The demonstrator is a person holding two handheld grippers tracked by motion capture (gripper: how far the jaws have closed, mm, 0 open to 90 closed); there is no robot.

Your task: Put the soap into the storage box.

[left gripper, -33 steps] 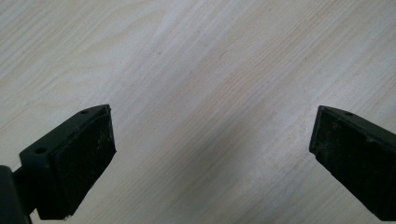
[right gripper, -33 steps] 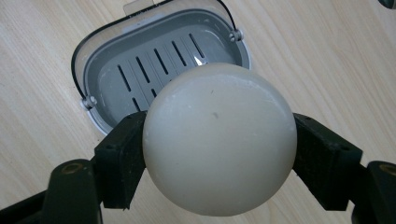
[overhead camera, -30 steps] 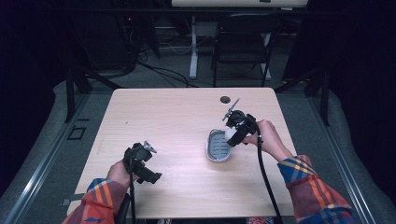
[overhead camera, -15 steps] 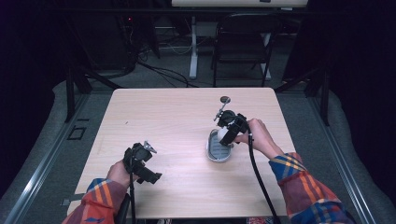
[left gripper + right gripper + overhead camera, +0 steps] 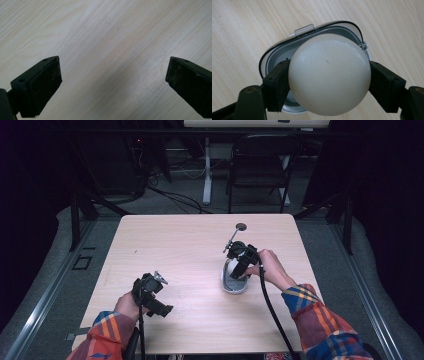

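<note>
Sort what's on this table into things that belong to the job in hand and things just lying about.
In the job:
- white ball, clamped in the right gripper
- grey container, open, just under the ball

Lying about:
- small dark disc at the table's far edge
- left gripper, open over bare table

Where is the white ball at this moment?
In the right gripper view, the white ball is clamped in the right gripper, just above the open grey container on the table's right side.

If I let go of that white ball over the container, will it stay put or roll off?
The white ball is smooth and round, so it would likely roll on bare table. Released inside the grey container, its raised rim should probably trap it. The right gripper pinches it only at the sides, so it may slip.
</note>
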